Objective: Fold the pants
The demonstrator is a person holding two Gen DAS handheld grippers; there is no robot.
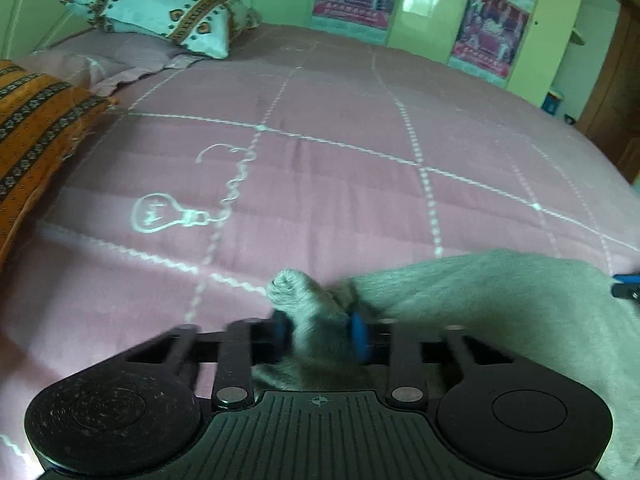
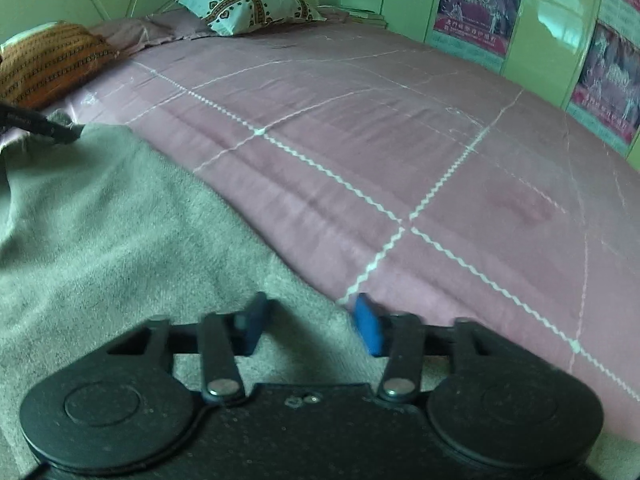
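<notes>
The grey pants [image 2: 100,232] lie along the near edge of the pink bedspread [image 1: 340,160]. The left gripper [image 1: 320,332] pinches a bunched corner; the right gripper [image 2: 312,324] looks parted in its own view (grip uncertain). Likely step: seizing corners; next, lift both evenly.

A: Pants [image 2: 100,232], what do they look like?
B: Grey, fuzzy fleece-type fabric, looks thick.
A: Where?
B: On the pink bed, near edge, spread mostly flat w/ some soft wrinkles.
A: Any part raised?
B: Yes, in the left wrist view a bunched bit [image 1: 304,300] pokes up as a rounded nub; rest of the pants runs off to the right.
A: And the right wrist view?
B: Far edge runs diagonally across the bed; far left corner slightly lifted.
</notes>
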